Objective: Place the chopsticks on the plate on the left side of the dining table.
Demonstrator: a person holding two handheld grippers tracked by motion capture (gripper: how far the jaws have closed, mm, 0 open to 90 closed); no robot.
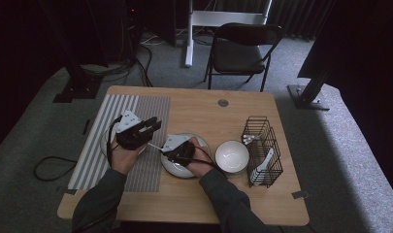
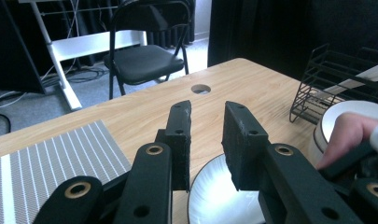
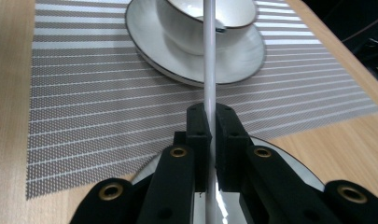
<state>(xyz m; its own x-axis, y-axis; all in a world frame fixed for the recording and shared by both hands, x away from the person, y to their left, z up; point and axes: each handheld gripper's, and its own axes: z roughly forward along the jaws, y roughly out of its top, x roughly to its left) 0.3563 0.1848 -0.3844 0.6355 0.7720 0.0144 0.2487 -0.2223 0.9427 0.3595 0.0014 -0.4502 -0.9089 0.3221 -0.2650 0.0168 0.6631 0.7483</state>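
left tongs: sitting apart with nothing between the pads, pointed up and away across the tabletop toward the far edge. In the high view my left hand has them raised over the left part of the striped mat, wrist bent so the tongs tip toward the far right.

right tongs: together, clamped on a thin white handle. Pretty sure it's a spoon, but I can't make out the business end.

white handle: runs straight out from the pads toward the cup on its saucer. The far end reaches the cup's rim; can't tell if it's actually inside.

right hand: low over the plate near the middle of the tabletop, tongs aimed left toward the mat, forearm coming in from the near edge.

cup and saucer: on the mat, just under my left hand in the high view.

plate: empty-looking, just right of the mat, partly under the right tongs.

white bowl: just right of the plate, touching or nearly touching the wire rack.

wire rack: near the right edge, with some white utensils leaning inside.
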